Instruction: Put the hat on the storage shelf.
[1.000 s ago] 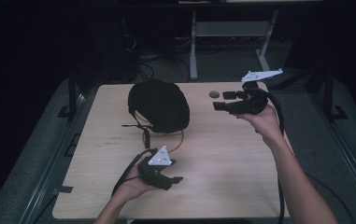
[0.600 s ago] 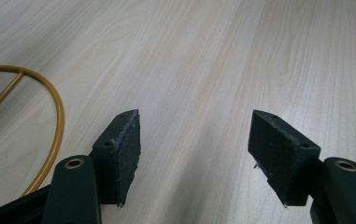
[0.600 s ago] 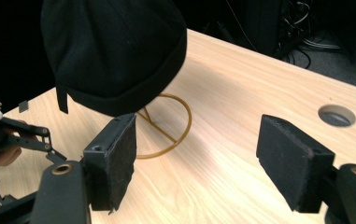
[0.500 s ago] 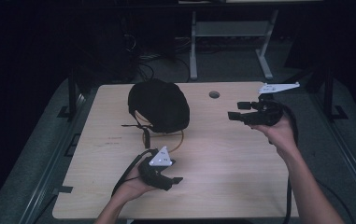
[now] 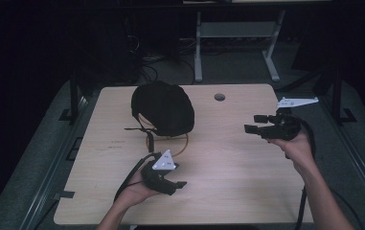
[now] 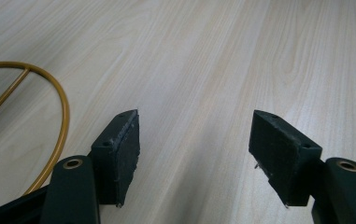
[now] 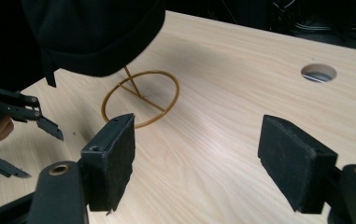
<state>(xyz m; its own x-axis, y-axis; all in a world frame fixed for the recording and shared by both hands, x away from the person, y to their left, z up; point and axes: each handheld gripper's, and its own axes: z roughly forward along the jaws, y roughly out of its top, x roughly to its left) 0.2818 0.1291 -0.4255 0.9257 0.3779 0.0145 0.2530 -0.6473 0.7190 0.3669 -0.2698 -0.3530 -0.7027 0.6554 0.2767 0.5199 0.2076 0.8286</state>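
Observation:
A black cap [image 5: 163, 106] sits upright on a gold wire stand whose ring base [image 5: 182, 143] lies flat on the wooden table [image 5: 233, 177]. My left gripper [image 5: 177, 176] rests low near the table's front, just in front of the ring and pointing right. Its jaws are open with nothing between them [image 6: 194, 140], and the ring [image 6: 59, 98] curves past on the left. A hand holds my right gripper [image 5: 253, 123] above the table's right side, pointing left toward the cap. It is open and empty [image 7: 199, 144], facing the cap [image 7: 91, 32] and ring [image 7: 140, 98].
A round cable hole [image 5: 220, 97] is cut into the table's back edge. Behind the table stand a metal frame leg [image 5: 198, 52] and loose cables on a dark floor. The left gripper [image 7: 21, 112] appears at the left edge of the right gripper view.
My right gripper has moved from the back of the table toward its right edge, nearer and lower, still open. The left gripper and the cap have stayed put.

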